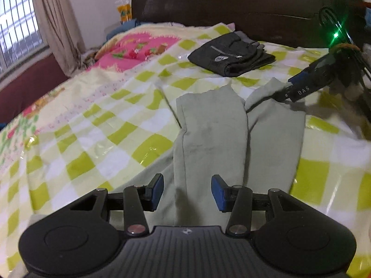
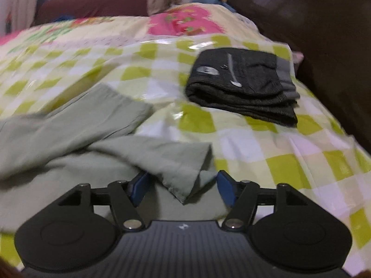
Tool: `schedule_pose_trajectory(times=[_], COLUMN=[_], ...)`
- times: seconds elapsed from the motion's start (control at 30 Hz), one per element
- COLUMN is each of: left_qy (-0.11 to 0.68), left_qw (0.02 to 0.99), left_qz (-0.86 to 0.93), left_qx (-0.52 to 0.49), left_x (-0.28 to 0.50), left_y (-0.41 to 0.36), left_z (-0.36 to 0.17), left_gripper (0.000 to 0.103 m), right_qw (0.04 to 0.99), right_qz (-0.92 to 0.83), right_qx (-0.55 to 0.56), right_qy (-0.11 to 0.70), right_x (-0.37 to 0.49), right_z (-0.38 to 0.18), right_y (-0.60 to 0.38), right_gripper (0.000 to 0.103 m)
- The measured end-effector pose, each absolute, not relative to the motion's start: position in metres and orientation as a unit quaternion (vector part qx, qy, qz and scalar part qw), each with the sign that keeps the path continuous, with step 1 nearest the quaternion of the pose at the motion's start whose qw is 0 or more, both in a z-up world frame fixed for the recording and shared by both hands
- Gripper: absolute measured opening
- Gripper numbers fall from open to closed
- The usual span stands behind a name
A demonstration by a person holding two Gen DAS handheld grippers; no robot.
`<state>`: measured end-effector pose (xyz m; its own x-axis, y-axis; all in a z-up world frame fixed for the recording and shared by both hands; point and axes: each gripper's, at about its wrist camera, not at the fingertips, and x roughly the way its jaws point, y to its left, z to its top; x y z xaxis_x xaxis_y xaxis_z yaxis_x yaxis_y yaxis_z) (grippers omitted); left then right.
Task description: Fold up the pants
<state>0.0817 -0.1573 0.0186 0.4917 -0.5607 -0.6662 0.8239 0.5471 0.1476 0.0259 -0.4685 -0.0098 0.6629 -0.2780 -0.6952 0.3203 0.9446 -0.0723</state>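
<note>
Pale grey-green pants [image 1: 213, 129] lie on the checkered bed cover, both legs stretched away from me. My left gripper [image 1: 187, 191] is open, its blue pads on either side of the near part of the left leg, just above the cloth. My right gripper [image 2: 183, 188] is open at the hem of the right leg [image 2: 176, 162]; a corner of the cloth hangs between its pads. It also shows in the left wrist view [image 1: 294, 90], at the far end of that leg.
A folded dark grey garment [image 1: 231, 55] [image 2: 243, 85] lies farther up the bed near the dark headboard [image 1: 231, 2]. A pink patterned blanket [image 1: 136, 51] lies at the far left. A window and curtain [image 1: 55, 20] stand at the left.
</note>
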Motion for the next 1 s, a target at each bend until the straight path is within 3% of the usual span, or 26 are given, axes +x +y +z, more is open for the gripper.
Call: schedule_pose_trajectory(times=[0.07,0.17,0.27,0.5,0.7,1.0], left_qy=[0.292,0.291,0.290,0.283,0.278,0.282], left_qw=[0.830,0.825,0.819,0.817,0.813,0.811], left_qz=[-0.413,-0.419,-0.424,-0.432,-0.436,-0.435], left_qx=[0.233,0.242,0.254,0.256,0.267,0.271], left_x=[0.087,0.089,0.086,0.082,0.074,0.066], left_y=[-0.166,-0.178,-0.188,-0.193,-0.193,-0.191], left_z=[0.017,0.017,0.016,0.015,0.011,0.013], left_gripper=[0.060,0.060,0.060,0.061,0.061,0.063], right_qw=[0.917,0.918,0.903,0.900,0.871,0.852], right_qz=[-0.154,-0.143,-0.161,-0.175,-0.179,-0.112], right_qx=[0.073,0.126,0.227,0.223,0.329,0.415], right_qy=[0.360,0.347,0.328,0.331,0.317,0.297], right_x=[0.036,0.054,0.076,0.017,-0.047,-0.030], right_z=[-0.010,-0.007,0.000,0.011,-0.010,-0.028], right_y=[-0.486,-0.507,-0.539,-0.532,-0.529,-0.525], right_gripper=[0.063,0.046,0.051,0.051,0.053,0.052])
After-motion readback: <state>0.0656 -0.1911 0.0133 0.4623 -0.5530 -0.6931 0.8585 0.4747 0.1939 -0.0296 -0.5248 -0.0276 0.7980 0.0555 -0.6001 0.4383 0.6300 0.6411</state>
